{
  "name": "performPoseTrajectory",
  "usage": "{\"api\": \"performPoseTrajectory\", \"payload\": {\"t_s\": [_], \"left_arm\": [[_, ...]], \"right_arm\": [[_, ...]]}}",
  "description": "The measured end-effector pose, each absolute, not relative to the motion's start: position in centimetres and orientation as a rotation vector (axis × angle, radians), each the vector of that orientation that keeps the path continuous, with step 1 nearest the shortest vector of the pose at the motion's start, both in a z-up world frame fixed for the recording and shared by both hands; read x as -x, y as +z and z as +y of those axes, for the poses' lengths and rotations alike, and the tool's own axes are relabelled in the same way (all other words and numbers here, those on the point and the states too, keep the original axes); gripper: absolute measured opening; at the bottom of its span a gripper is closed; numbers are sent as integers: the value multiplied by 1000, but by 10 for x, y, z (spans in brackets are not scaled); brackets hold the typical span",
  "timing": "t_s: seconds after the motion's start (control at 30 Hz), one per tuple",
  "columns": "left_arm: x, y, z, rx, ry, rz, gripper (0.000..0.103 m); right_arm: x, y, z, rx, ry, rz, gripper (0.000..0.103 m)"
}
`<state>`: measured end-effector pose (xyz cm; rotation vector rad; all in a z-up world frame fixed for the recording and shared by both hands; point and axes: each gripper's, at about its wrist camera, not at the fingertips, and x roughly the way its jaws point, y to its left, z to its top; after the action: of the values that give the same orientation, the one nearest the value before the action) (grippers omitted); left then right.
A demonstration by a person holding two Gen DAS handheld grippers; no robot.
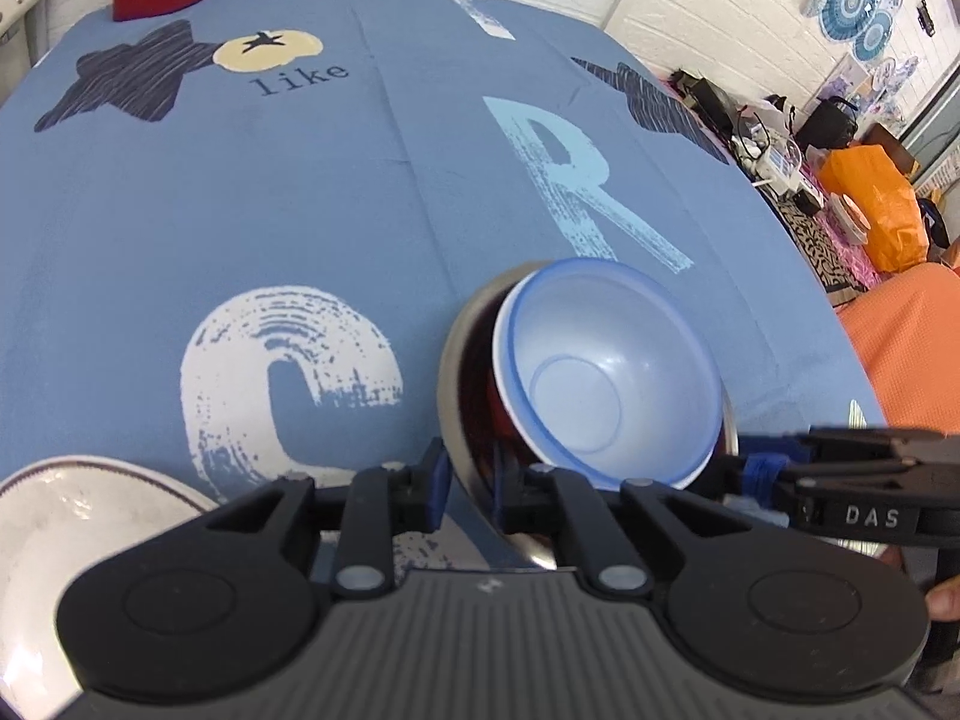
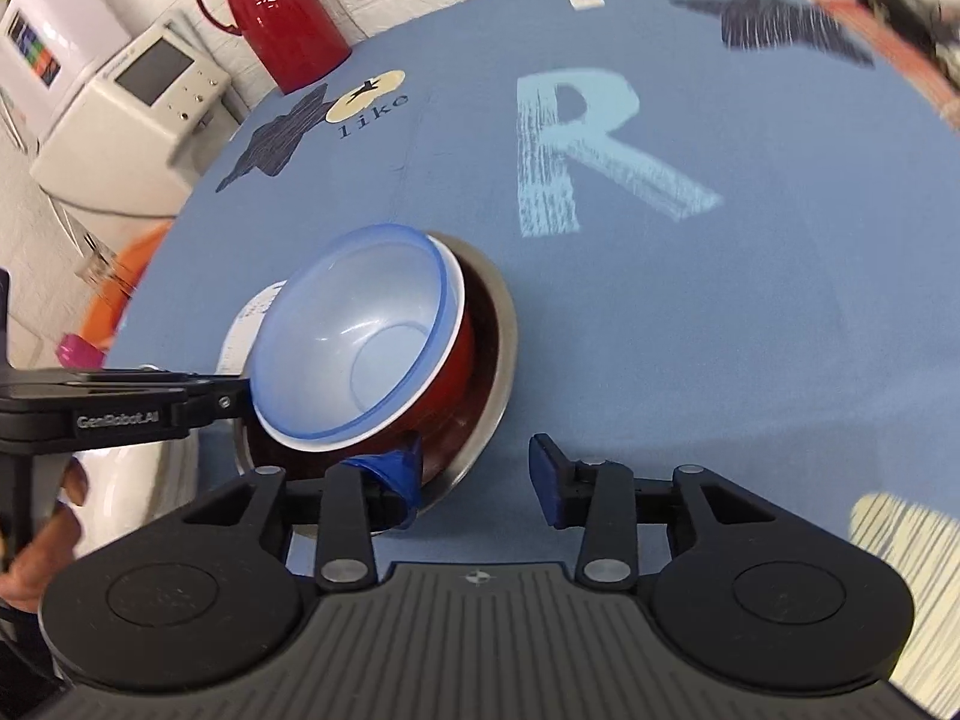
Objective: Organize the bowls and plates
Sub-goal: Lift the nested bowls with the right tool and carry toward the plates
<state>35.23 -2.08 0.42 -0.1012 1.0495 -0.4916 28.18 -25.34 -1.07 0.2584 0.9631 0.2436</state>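
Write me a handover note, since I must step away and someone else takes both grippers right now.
Left hand-held gripper: closed on the rim of the steel bowl.
Right hand-held gripper: open, one finger inside the steel bowl's rim, the other outside over the cloth.
Stack: blue plastic bowl sits tilted in a red bowl, which sits in the steel bowl.
Done: three bowls nested.
Left: white plate lies apart at the table's near left; the blue bowl probably needs levelling.

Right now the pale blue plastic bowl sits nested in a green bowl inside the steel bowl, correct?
Not quite: the pale blue plastic bowl sits nested in a red bowl, not a green one, inside the steel bowl. The right wrist view shows it.
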Motion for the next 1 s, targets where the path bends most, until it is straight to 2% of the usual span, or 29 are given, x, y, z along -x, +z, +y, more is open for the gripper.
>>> {"api": "performPoseTrajectory", "payload": {"t_s": [0.13, 0.3, 0.6, 0.67, 0.73, 0.9, 0.93, 1.0], "left_arm": [[-351, 3, -20, 94, -508, 1049, 9], [-354, 0, -13, 123, -501, 1070, 25], [-365, 5, -9, 115, -463, 1051, 29], [-367, 2, -9, 114, -467, 1063, 29], [-367, 1, -9, 117, -469, 1064, 29], [-367, 1, -9, 114, -462, 1064, 30], [-367, 1, -9, 119, -456, 1064, 32], [-368, -1, -6, 122, -430, 1062, 46]], "right_arm": [[-286, -5, -249, -158, 213, 966, 27], [-283, 10, -255, -147, 123, 915, 30], [-308, -17, -261, -290, 94, 1013, 34], [-309, -20, -262, -289, 102, 1015, 36], [-309, -21, -261, -272, 98, 1005, 43], [-314, -20, -259, -237, 90, 1036, 47], [-316, -20, -255, -208, 86, 1050, 47], [-318, -20, -252, -187, 82, 1067, 49]]}}
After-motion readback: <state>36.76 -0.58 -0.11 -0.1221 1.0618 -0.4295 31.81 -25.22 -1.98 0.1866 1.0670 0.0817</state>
